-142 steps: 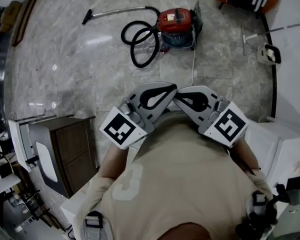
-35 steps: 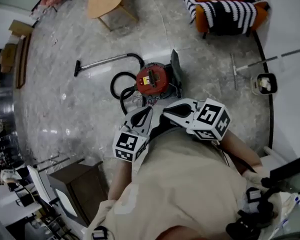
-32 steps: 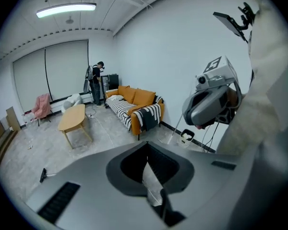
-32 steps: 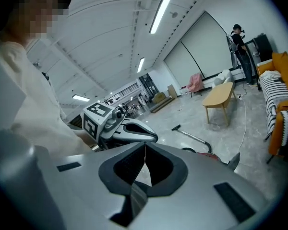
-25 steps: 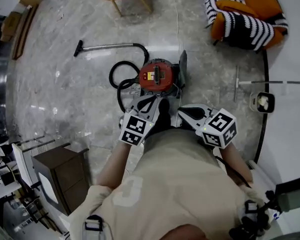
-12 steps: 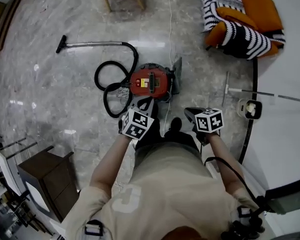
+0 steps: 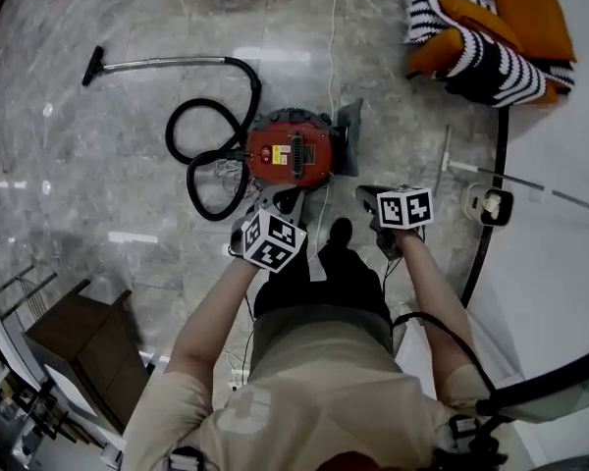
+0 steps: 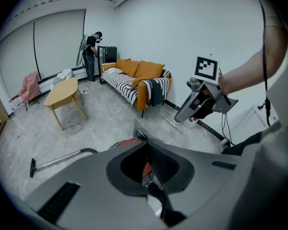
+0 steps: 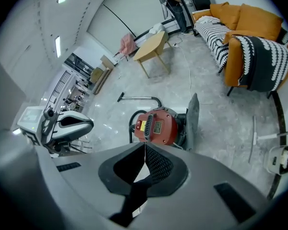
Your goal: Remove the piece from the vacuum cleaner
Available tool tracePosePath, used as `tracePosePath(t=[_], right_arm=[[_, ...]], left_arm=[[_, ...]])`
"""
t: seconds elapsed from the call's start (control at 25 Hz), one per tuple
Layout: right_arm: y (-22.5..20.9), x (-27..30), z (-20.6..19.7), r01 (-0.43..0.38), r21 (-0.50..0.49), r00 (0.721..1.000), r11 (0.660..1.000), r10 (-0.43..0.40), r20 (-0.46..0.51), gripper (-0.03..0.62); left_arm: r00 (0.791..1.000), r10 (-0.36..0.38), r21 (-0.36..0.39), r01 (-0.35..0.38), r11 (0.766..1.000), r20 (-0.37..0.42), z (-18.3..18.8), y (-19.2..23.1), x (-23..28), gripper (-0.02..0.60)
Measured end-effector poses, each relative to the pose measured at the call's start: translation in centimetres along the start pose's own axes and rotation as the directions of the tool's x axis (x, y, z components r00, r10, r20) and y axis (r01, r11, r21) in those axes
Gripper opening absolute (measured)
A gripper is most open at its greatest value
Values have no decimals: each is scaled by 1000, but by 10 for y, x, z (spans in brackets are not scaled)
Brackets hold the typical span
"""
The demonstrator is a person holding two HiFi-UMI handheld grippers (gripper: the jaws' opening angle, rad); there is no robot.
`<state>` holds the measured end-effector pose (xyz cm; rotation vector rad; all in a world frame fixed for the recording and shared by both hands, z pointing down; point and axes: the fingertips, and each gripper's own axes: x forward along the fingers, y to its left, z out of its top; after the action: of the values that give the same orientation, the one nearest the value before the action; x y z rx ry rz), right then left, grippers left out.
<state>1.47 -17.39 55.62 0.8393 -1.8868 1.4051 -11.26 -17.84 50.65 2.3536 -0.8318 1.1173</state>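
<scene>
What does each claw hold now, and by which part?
Nothing is held. The left claw and the right claw are both shut and empty, near the red vacuum cleaner.

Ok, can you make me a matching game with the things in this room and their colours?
Things:
1. vacuum cleaner
2. sofa
3. table
4. blanket

Colours:
A. light wood
B. black and white stripes
C. red
D. orange

Right pairs: 1-C, 2-D, 3-A, 4-B
</scene>
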Motion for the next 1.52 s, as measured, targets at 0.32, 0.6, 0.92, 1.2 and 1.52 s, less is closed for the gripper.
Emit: tracePosePath(t=[0.32,0.6,0.92,1.2,1.52], right_arm=[[-58,80,19,45,73,999,996,-43,-19,5],[-119,122,36,161,35,987,986,-161,17,95],[-161,168,52,243,-12,970,970,-243,3,204],[-188,197,59,322,-77,944,944,-326,-43,204],[-200,205,50,329,-82,941,941,-334,-58,202]], left_arm=[[999,-25,-41,23,999,-41,-48,9,52,5],[997,-56,-87,51,995,-58,-79,3,95,3],[997,-51,-129,43,991,-55,-107,10,124,5],[996,-61,-148,52,988,-62,-126,10,128,5],[994,-80,-167,67,984,-75,-139,2,132,5]])
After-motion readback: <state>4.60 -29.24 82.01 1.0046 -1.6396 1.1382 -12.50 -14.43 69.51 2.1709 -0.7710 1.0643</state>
